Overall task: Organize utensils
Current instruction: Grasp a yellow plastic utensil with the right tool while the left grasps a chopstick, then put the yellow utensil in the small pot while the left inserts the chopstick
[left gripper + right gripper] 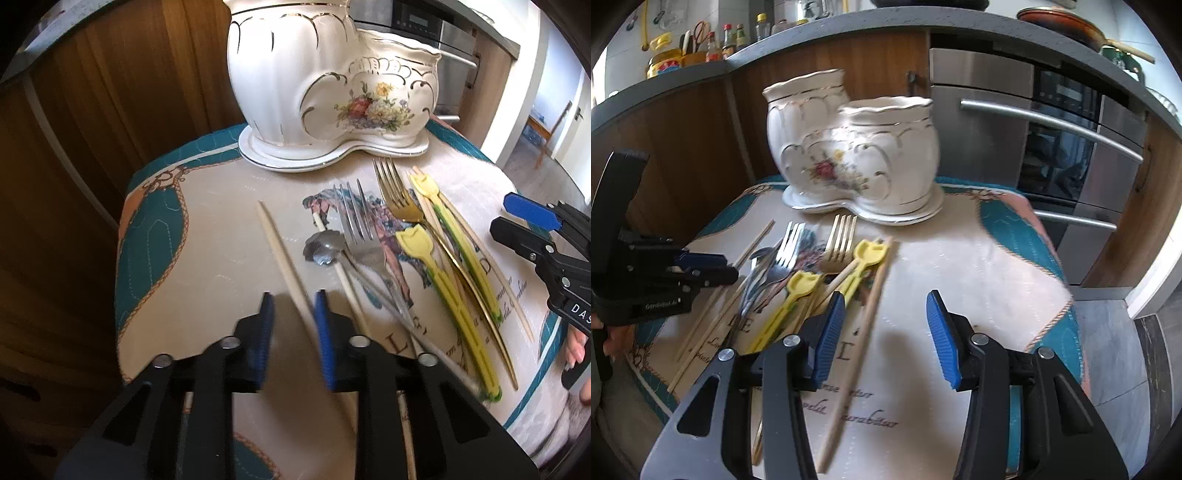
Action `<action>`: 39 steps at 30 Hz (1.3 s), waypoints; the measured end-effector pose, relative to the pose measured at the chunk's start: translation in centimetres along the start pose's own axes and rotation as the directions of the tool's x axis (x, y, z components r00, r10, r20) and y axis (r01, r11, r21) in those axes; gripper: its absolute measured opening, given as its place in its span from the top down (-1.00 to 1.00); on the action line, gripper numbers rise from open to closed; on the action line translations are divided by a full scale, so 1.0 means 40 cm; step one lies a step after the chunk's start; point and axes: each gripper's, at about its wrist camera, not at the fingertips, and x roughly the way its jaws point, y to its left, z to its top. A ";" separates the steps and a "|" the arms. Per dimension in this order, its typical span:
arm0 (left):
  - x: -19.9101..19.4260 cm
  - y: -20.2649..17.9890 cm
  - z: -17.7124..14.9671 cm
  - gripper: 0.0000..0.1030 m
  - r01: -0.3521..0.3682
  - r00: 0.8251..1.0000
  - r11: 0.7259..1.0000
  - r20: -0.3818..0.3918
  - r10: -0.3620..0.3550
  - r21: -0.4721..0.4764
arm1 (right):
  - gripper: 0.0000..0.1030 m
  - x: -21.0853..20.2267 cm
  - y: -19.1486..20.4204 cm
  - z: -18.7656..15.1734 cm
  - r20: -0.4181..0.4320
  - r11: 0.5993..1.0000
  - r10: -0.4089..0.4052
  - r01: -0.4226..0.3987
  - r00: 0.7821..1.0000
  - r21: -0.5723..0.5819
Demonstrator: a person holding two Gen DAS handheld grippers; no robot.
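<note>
A white double ceramic holder with flower print stands at the back of the cloth. In front lie a silver fork, a gold fork, two yellow tulip-topped tongs, a small spoon and several wooden chopsticks. My left gripper is open, its jaws on either side of one pale chopstick. My right gripper is open and empty above the cloth, with a chopstick lying just inside its left jaw.
The utensils lie on a printed cloth with teal borders over a small table. Wooden cabinet doors and a steel oven front stand behind. The right gripper shows at the right edge of the left wrist view.
</note>
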 end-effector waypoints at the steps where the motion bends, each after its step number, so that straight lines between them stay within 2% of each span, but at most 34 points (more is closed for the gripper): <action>1: -0.002 0.006 -0.001 0.76 0.001 1.000 1.000 0.002 -0.001 -0.003 | 0.10 0.003 0.008 0.001 -0.007 1.000 0.010 -0.010 1.000 -0.006; 4: -0.003 0.023 -0.007 0.82 0.017 1.000 1.000 0.017 -0.017 -0.024 | 0.31 0.019 0.032 0.011 -0.033 0.999 0.008 -0.009 0.999 -0.034; 10: 0.001 0.027 -0.020 0.88 0.030 0.999 0.999 0.046 -0.027 -0.045 | 0.49 0.055 0.061 0.025 -0.086 0.999 0.027 -0.031 0.996 -0.035; 12: -0.002 0.033 -0.032 0.88 0.048 0.998 0.997 0.055 -0.044 -0.060 | 0.62 0.065 0.058 0.025 -0.099 1.000 0.021 -0.023 0.995 -0.020; 14: -0.001 0.035 -0.038 0.88 0.059 0.996 0.996 0.064 -0.055 -0.068 | 0.62 0.075 0.051 0.028 -0.114 0.999 0.041 -0.041 0.993 0.008; 19: -0.002 0.035 -0.039 0.88 0.074 0.995 0.995 0.072 -0.070 -0.066 | 0.62 0.105 0.048 0.042 -0.159 0.999 0.034 -0.029 0.987 0.031; 24: -0.001 0.032 -0.028 0.87 0.063 0.996 0.997 0.064 -0.060 -0.047 | 0.68 0.114 0.040 0.041 -0.149 0.998 0.040 -0.031 0.988 0.061; 27: -0.002 0.031 -0.026 0.87 0.065 0.996 0.997 0.066 -0.061 -0.046 | 0.80 0.103 0.041 0.036 -0.124 0.997 0.044 -0.036 0.991 0.063; 31: -0.012 0.040 -0.035 0.88 0.077 0.994 0.996 0.086 -0.072 -0.051 | 0.80 0.067 0.032 0.038 -0.080 0.997 0.056 -0.051 0.995 0.062; 34: -0.038 0.054 -0.037 0.88 0.099 0.988 0.993 0.128 -0.089 -0.071 | 0.80 0.035 0.025 0.049 -0.033 0.993 0.087 -0.084 0.996 0.077; 36: -0.078 0.070 -0.036 0.88 0.123 0.975 0.989 0.194 -0.105 -0.083 | 0.80 0.003 0.020 0.061 0.019 0.991 0.106 -0.107 0.994 0.083; 39: -0.140 0.091 -0.025 0.88 0.159 0.946 0.983 0.300 -0.125 -0.091 | 0.80 -0.066 0.014 0.094 0.147 0.988 0.126 -0.138 0.981 0.072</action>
